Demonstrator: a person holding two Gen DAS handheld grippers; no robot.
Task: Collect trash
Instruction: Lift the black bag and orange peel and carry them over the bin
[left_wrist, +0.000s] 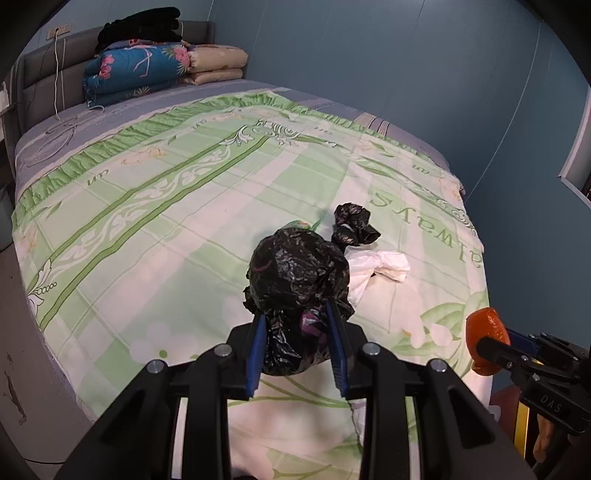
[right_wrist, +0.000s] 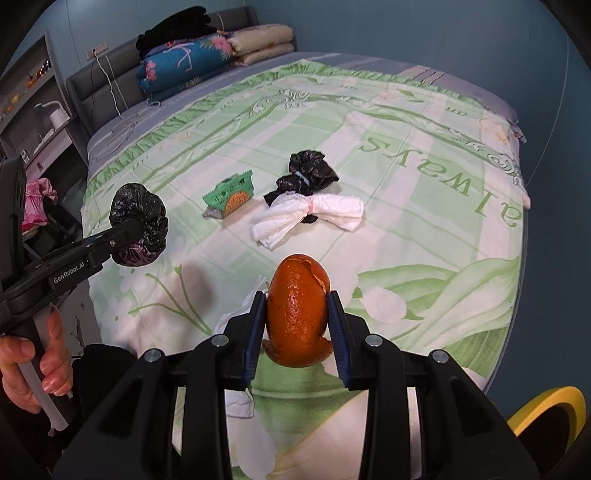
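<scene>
Bed (right_wrist: 424, 258) with a green-and-white floral cover fills both views; its near edge runs along the lower frame, the blue wall close behind its far side, wide bare cover in the middle. Left tool (left_wrist: 298, 314) clamped on a crumpled black bag ball (left_wrist: 295, 273), held clear above the cover. Right tool (right_wrist: 297, 295) clamped on an orange peel (right_wrist: 297, 314), also off the cover. Lying mid-frame in the right view: green snack wrapper (right_wrist: 229, 195), small black bag scrap (right_wrist: 306, 173), white tissue wad (right_wrist: 306, 218) touching the scrap. Yellow-rimmed bin (right_wrist: 546, 406) at lower right, contents not visible. Folded quilts (right_wrist: 184, 62) at upper left. Cover reads "always"; left tool body reads "GenRobot.AI".
</scene>
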